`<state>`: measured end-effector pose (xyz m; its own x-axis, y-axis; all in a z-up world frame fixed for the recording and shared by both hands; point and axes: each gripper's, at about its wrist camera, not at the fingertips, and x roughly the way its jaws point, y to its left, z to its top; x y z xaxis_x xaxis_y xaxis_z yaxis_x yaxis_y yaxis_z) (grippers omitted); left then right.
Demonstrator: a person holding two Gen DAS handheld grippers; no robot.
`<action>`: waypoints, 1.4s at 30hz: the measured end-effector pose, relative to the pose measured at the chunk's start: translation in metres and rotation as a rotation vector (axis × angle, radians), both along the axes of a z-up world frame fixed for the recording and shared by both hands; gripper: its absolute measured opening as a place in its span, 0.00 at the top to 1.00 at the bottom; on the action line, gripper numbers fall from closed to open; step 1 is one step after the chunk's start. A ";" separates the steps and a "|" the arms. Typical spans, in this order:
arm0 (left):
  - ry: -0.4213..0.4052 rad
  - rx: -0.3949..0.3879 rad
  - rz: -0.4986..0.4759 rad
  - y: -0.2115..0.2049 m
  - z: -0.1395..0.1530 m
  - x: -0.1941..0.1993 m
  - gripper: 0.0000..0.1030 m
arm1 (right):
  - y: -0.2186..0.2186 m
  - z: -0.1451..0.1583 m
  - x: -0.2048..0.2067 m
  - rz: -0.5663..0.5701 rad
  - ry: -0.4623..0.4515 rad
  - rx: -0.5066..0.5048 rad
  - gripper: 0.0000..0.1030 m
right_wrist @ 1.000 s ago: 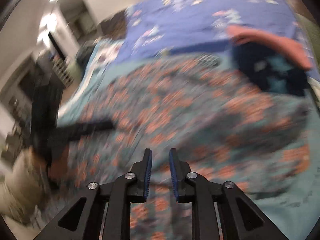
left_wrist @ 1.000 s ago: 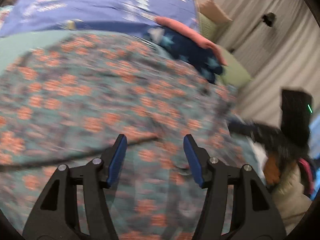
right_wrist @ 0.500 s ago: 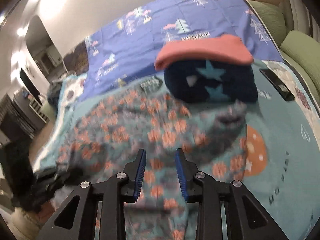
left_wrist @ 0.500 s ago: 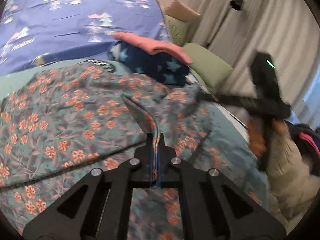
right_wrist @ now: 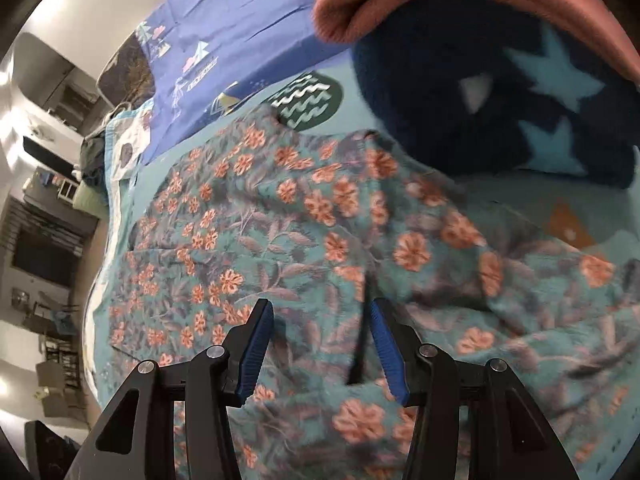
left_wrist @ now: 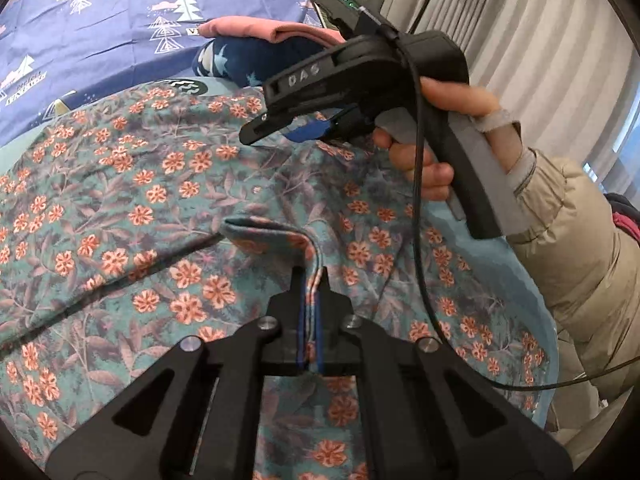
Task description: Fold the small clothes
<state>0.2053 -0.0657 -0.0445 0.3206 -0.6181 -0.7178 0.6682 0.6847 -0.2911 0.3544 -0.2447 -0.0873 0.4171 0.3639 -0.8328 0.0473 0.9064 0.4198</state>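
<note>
Mid-fold: left claw (left_wrist: 310, 300) pinching floral garment (left_wrist: 168, 184) fold; right claw (right_wrist: 320, 344) spread above cloth just ahead. Next: grab far edge, fold over.

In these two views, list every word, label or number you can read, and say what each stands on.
"DAS": raised letters on the black body of the right gripper.
Purple bedsheet: white lettering under the tree prints, too small and partly cut off to read.
Floral garment, pinched in the left gripper: no text.
</note>
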 end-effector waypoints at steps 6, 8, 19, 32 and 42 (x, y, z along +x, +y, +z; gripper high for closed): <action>0.074 -0.027 0.077 0.004 -0.012 0.020 0.44 | 0.008 0.025 -0.002 -0.048 -0.168 -0.092 0.97; 0.092 -0.040 0.093 0.006 -0.015 0.024 0.42 | 0.006 0.040 -0.006 -0.090 -0.229 -0.137 0.97; -0.054 -0.046 0.111 0.009 0.008 0.019 0.96 | -0.039 0.033 -0.036 -0.151 -0.215 -0.100 0.88; -0.286 0.028 0.239 0.067 0.120 0.059 0.96 | -0.072 0.048 -0.117 -0.155 -0.276 -0.257 0.61; -0.276 0.061 0.322 0.094 0.121 0.077 0.96 | -0.012 0.008 -0.112 0.028 -0.246 -0.438 0.50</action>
